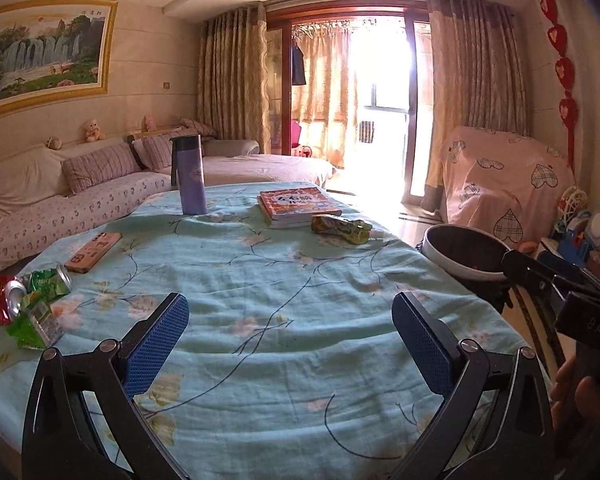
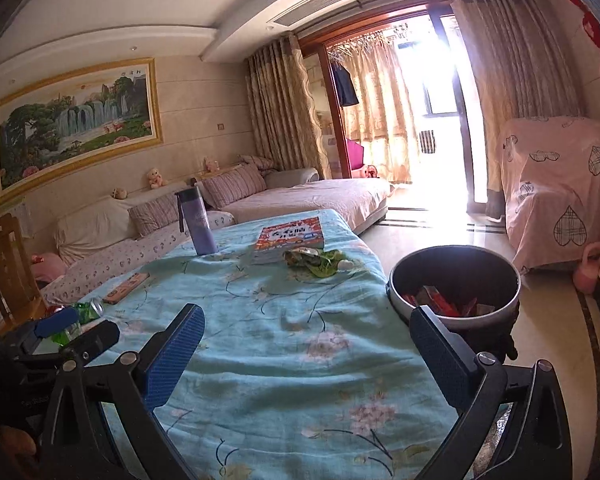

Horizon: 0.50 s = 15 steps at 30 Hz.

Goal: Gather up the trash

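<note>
A crushed red can [image 1: 2, 298], a crushed green can [image 1: 52, 282] and a green wrapper [image 1: 34, 326] lie at the table's left edge. A crumpled green-yellow wrapper [image 1: 342, 229] lies in front of the book; it also shows in the right wrist view [image 2: 314, 261]. A round trash bin [image 2: 454, 286] with red packets inside stands off the table's right edge. My left gripper [image 1: 290, 338] is open and empty above the tablecloth. My right gripper [image 2: 306, 350] is open and empty near the bin.
A purple bottle [image 1: 190, 176], an orange book [image 1: 298, 205] and a pink phone [image 1: 94, 252] sit on the blue floral tablecloth [image 1: 284, 288]. A sofa [image 1: 80, 196] runs behind the table. A wooden chair [image 2: 10, 264] stands at left.
</note>
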### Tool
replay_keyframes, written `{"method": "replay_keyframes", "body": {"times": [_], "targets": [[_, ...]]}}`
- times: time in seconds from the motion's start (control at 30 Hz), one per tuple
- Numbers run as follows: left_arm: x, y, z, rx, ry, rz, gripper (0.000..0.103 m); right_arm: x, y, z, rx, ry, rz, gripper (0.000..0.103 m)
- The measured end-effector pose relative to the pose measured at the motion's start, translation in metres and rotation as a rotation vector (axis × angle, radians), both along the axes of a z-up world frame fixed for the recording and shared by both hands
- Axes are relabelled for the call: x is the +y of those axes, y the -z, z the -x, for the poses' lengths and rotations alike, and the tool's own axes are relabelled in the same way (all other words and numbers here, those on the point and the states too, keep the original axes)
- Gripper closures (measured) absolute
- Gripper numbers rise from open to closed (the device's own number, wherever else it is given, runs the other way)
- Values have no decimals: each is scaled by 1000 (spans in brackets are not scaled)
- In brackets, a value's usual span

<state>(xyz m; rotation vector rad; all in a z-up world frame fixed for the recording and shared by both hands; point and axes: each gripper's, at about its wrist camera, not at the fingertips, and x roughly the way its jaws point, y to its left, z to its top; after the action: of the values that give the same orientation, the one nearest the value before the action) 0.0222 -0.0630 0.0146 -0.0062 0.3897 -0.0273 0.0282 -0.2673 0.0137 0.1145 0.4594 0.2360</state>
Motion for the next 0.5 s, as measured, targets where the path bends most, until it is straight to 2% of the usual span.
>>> {"method": "replay_keyframes", "body": {"times": [0.3,0.5], "targets": [[4,12,6,9,-34,-20,0,8,17,14,8,7,50,0],[2,13,9,10,-33,-32,0,7,18,18,-1,11,38,0]]}}
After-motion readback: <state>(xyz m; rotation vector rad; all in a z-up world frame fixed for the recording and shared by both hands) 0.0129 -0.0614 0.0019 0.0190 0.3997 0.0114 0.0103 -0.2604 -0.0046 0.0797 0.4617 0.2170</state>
